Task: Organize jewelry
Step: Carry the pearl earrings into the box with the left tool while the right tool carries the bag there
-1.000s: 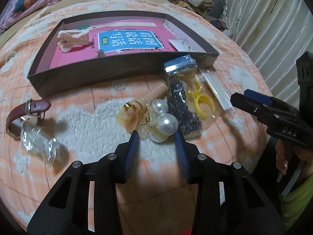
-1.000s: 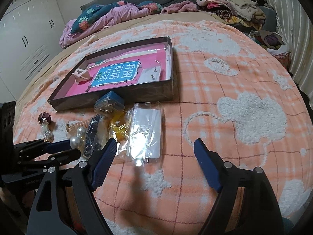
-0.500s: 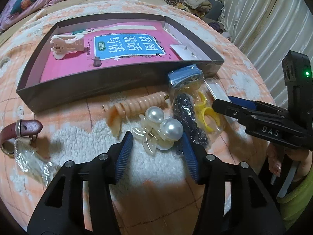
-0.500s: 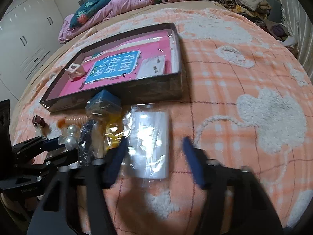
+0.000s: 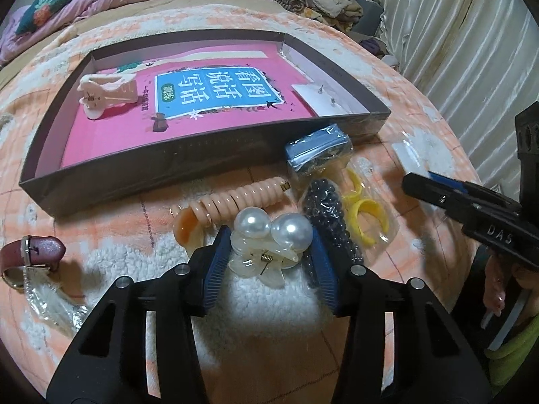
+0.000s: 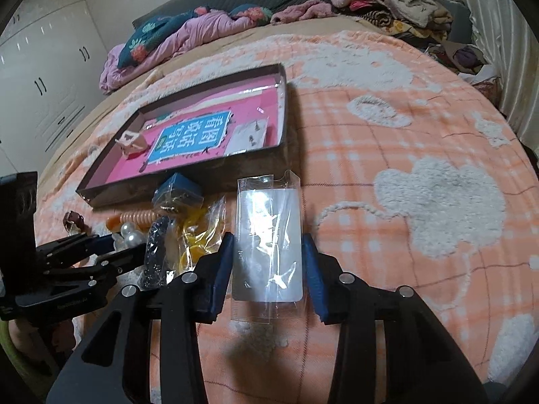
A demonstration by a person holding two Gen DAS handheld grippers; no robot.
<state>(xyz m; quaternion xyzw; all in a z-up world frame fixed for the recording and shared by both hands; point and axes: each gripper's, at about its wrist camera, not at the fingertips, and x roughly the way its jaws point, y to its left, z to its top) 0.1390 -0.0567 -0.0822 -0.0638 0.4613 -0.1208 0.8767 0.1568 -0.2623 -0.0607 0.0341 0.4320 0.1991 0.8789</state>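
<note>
An orange-and-white plaid blanket [image 6: 421,128] covers the bed, with a shallow dark box [image 5: 202,158] lying on it, and jewelry heaped just in front of the box. My left gripper [image 5: 269,256] is closing its jaws on the pearl hair clip [image 5: 269,239], both pads against its sides. My right gripper [image 6: 267,269] is clamped across a clear plastic packet [image 6: 267,235] lying flat beside the yellow rings [image 5: 363,208].
</note>
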